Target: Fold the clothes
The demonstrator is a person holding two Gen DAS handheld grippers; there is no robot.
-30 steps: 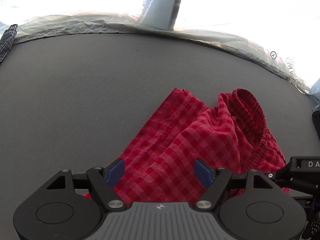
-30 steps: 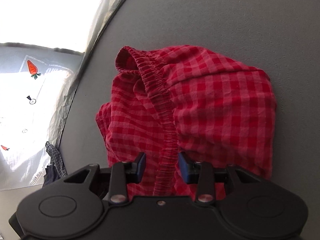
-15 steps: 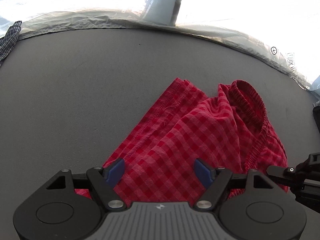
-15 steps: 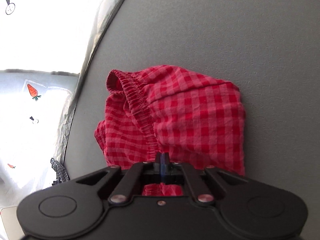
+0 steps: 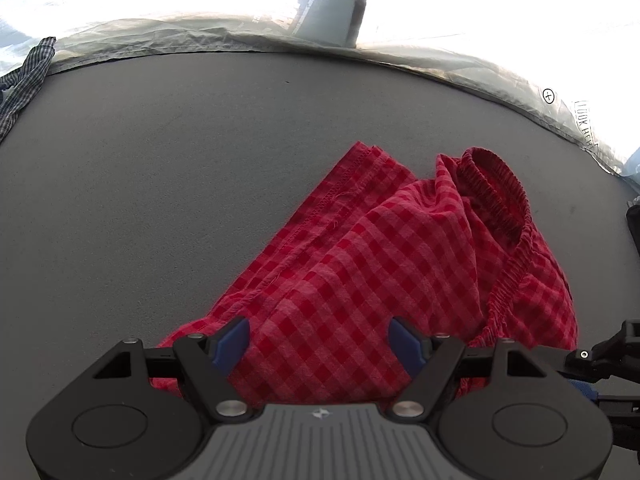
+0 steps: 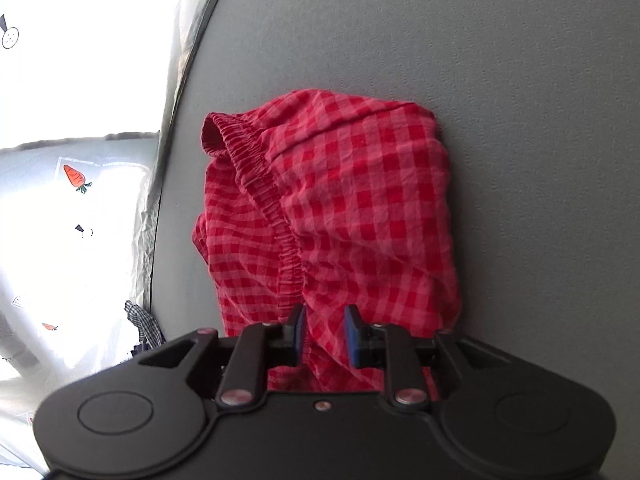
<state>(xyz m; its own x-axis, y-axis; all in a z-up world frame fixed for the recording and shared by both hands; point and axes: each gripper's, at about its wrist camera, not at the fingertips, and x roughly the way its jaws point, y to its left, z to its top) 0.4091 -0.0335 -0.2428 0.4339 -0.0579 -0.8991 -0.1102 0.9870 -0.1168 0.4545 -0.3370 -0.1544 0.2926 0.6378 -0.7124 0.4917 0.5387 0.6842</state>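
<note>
Lying crumpled, one red checked shorts (image 5: 360, 264), left tool (image 5: 320, 344) wide, right tool (image 6: 323, 334) narrow

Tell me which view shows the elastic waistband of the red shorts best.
The right wrist view. The waistband runs nearly its full visible length down the middle of the shorts, from its raised loop to the right gripper. The left wrist view shows only the loop and a stretch curving away at the right side.

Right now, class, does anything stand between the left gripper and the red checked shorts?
Nothing visible does. The left gripper is open directly over the red checked shorts, with only their own cloth between its fingers.
</note>
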